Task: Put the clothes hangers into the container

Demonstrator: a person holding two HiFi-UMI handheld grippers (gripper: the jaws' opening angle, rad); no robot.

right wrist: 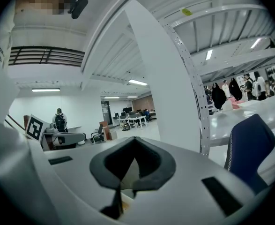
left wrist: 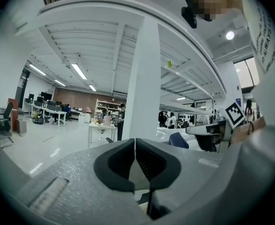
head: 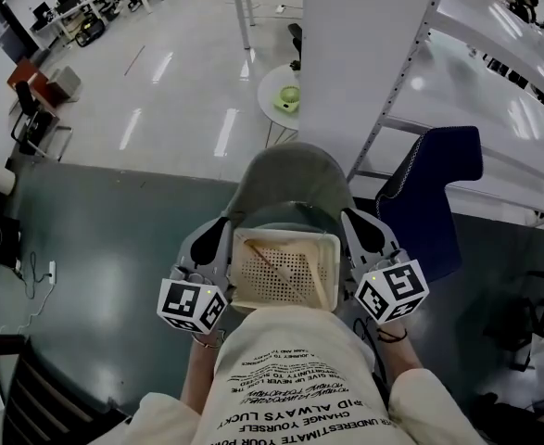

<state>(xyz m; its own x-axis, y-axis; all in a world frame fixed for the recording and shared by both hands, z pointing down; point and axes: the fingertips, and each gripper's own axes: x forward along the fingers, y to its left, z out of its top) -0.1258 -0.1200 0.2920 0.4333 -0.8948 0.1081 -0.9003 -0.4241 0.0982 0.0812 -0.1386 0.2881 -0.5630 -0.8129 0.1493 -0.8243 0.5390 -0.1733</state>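
Note:
A cream perforated basket hangs between my two grippers, over a grey chair. Inside it lie wooden clothes hangers, crossing the mesh bottom. My left gripper lies along the basket's left side. In the left gripper view its jaws are shut, with a pale strip of the basket wall showing low between them. My right gripper lies along the right side. Its jaws are shut too, with a beige edge of the basket between them at the bottom.
A white pillar and a metal shelf rack stand ahead on the right, with a dark blue chair under them. A small round table stands behind the grey chair. Desks and office chairs are far left.

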